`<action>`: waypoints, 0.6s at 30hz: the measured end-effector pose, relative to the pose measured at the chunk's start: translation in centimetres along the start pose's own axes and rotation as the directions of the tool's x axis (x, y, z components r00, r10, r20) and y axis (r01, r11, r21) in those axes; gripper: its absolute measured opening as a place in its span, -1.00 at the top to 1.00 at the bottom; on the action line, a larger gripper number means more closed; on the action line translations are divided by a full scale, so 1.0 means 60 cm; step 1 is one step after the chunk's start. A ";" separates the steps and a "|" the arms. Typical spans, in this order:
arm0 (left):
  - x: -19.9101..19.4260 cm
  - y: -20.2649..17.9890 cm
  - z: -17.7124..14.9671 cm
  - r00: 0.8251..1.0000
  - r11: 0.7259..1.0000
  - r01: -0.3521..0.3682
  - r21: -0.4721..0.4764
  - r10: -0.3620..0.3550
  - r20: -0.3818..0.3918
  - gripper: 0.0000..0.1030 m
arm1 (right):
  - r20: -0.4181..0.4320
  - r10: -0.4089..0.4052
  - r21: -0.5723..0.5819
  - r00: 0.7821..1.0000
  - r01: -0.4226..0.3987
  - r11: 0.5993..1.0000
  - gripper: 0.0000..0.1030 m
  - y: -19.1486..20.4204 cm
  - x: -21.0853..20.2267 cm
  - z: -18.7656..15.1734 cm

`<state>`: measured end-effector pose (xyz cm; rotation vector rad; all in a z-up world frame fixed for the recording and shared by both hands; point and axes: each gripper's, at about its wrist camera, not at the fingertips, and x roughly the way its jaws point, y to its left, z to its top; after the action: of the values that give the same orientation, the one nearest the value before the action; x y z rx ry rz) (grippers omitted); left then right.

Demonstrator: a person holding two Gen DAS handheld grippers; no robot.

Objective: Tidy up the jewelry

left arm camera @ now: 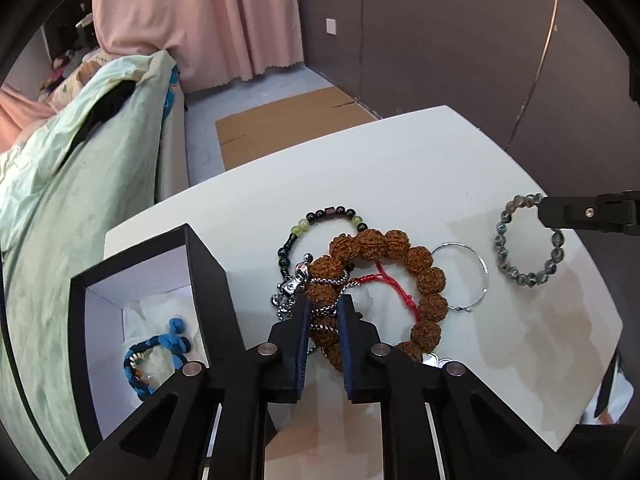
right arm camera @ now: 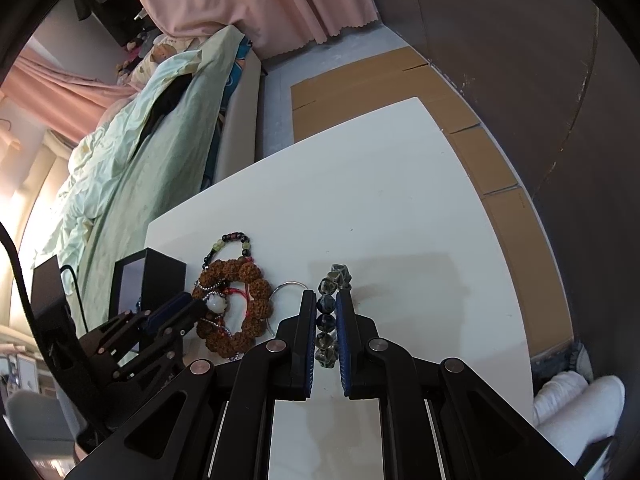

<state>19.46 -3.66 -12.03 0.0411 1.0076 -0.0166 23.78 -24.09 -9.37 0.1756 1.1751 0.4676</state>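
Note:
A pile of bracelets lies on the white table (left arm camera: 400, 168): a brown seed-bead bracelet (left arm camera: 416, 264), a silver chain bracelet (left arm camera: 324, 312), a red cord (left arm camera: 384, 280), a dark and green bead bracelet (left arm camera: 320, 216), and a silver bangle (left arm camera: 476, 272). My left gripper (left arm camera: 324, 304) is shut on the silver chain bracelet over the pile. My right gripper (right arm camera: 325, 298) is shut on the grey-blue bead bracelet (right arm camera: 326, 320), which also shows in the left wrist view (left arm camera: 504, 256). A black jewelry box (left arm camera: 152, 304) stands left, with a blue woven bracelet (left arm camera: 160, 344) inside.
A bed with a pale green quilt (left arm camera: 72, 200) runs along the table's left side. Flattened cardboard (left arm camera: 288, 124) lies on the floor beyond the table. A dark wall (left arm camera: 460, 40) and pink curtain (left arm camera: 200, 20) are behind. The person's white shoes (right arm camera: 576, 408) show at the right.

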 end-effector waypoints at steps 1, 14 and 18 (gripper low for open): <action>-0.005 0.002 0.000 1.000 1.000 0.009 -0.009 -0.009 0.007 1.00 | 0.000 0.001 0.001 1.000 -0.001 1.000 0.78 -0.001 0.000 0.000; -0.061 0.002 0.013 0.991 0.992 0.113 -0.050 -0.110 0.073 1.00 | 0.019 0.047 0.012 0.999 -0.047 0.999 0.78 -0.001 -0.011 0.000; -0.040 0.007 0.011 0.994 0.993 0.106 -0.053 -0.106 0.004 1.00 | 0.020 0.047 0.012 0.999 -0.047 0.999 0.78 -0.001 -0.012 -0.001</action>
<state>18.74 -3.31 -9.62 -0.0610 1.0081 -0.0866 23.54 -24.45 -8.79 0.2189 1.1571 0.4992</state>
